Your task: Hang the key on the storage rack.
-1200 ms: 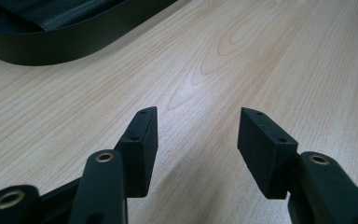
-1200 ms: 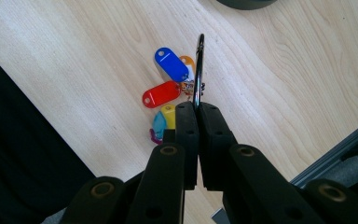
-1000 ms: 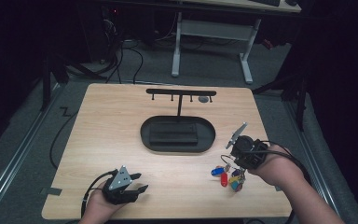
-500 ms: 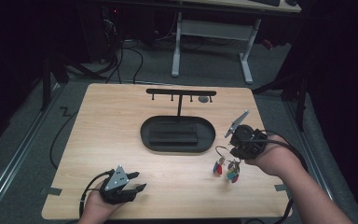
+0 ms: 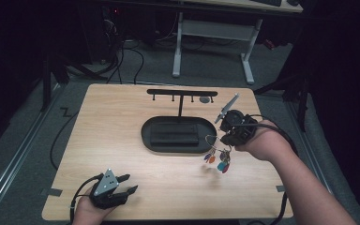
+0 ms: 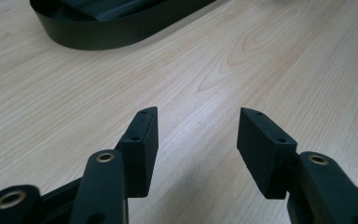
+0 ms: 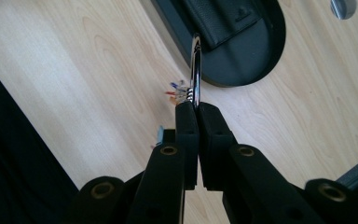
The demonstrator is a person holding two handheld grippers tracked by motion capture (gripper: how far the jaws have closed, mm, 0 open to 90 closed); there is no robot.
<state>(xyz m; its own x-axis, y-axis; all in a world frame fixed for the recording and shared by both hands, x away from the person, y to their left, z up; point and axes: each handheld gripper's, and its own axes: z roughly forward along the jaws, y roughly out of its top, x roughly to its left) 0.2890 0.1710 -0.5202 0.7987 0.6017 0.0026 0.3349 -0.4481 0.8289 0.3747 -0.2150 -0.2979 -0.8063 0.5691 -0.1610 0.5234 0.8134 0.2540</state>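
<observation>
1. Right gripper [image 5: 226, 137] at right of centre in the high view, raised above the table [image 5: 122, 117], clenched on a silver key ring [image 5: 211, 139].
2. In the right gripper view, black jaws pressed together at frame centre, pinching the key ring [image 7: 195, 70] edge-on; ring rising straight up from the pads [image 7: 186, 116] toward the top of the frame.
3. Coloured tags [image 5: 218, 160] dangling below the ring in the high view: blue, orange, teal and red, hanging clear of the wood, a faint shadow beneath.
4. Same tags [image 7: 176, 91] glimpsed just left of the ring in the right gripper view, small and partly hidden behind the jaws.
5. Black oval tray [image 5: 146, 136] at centre of the high view, just left of the hanging bunch; a flat dark rectangular block [image 5: 174, 133] lying inside.
6. Black rack [image 5: 182, 93] with small hooks standing behind the tray, upper centre of the frame; a small round grey thing [image 5: 205, 99] near its right end, too small to tell.
7. Left gripper [image 5: 127, 183] at lower left of the high view, near the front edge of the table, grey plate on top, well apart from the bunch.
8. In the left gripper view, jaws spread apart with only bare wood [image 6: 200, 93] between; released, grasping nothing. Tray wall [image 6: 121, 35] at upper left of that frame.
</observation>
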